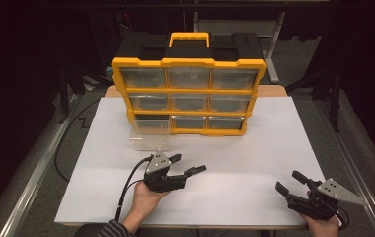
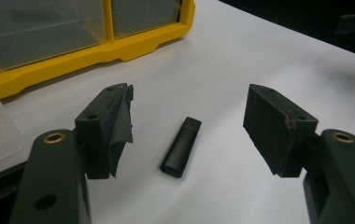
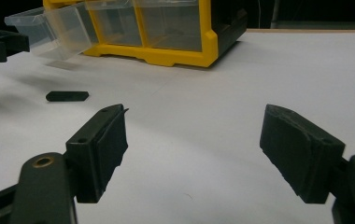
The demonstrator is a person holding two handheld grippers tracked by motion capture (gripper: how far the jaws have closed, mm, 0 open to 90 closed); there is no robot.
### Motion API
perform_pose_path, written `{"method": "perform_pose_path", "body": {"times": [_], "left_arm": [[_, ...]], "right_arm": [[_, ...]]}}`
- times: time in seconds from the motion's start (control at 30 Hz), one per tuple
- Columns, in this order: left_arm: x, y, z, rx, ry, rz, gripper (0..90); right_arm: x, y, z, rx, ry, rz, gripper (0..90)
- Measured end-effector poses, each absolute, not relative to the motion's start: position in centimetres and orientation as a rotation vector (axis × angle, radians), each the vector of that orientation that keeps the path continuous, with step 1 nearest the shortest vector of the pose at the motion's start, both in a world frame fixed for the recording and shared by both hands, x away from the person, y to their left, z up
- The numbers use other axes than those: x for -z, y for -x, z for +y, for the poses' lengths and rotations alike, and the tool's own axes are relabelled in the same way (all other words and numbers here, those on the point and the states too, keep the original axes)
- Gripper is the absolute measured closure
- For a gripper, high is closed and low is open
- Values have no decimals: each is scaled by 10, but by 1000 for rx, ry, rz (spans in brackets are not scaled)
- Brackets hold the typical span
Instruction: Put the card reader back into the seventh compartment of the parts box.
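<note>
My left gripper (image 1: 189,165) sits over the white table (image 1: 254,148), jaws spread wide, nothing between the pads. In the left gripper view a small black stick (image 2: 181,146), USB-drive shape, lies flat on the table in the gap ahead of the jaws, untouched; pad fabric on one jaw hangs loose at its edge. My right gripper (image 1: 289,181) is near the table's front right corner, well apart from the left, jaws also spread, empty. Right gripper view shows the same stick (image 3: 67,96) lying far off to its left, w/ my left gripper's tip at the frame edge. Organizer (image 1: 188,94): yellow frame, black top w/ yellow handle, 3x3 clear drawers, standing at the back centre of the table. Bottom-left drawer (image 1: 148,133) is pulled out toward me; the other eight sit flush. The stick lies on the table between that drawer and my left hand (image 1: 146,197), near the drawer but not touching it. Drawer contents: can't tell.
</note>
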State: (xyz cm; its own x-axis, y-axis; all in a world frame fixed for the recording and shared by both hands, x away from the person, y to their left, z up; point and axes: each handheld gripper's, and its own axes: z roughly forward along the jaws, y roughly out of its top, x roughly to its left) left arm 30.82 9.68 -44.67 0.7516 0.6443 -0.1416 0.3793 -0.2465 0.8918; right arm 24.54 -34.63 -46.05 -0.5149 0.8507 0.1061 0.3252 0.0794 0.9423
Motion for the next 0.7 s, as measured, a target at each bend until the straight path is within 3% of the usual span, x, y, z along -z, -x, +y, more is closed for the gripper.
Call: {"method": "perform_pose_path", "body": {"times": [0.7], "left_arm": [[440, -319, 72, -275, -1944, 790, 327]], "right_arm": [[460, -245, -346, -1447, -1156, 1885, 236]]}}
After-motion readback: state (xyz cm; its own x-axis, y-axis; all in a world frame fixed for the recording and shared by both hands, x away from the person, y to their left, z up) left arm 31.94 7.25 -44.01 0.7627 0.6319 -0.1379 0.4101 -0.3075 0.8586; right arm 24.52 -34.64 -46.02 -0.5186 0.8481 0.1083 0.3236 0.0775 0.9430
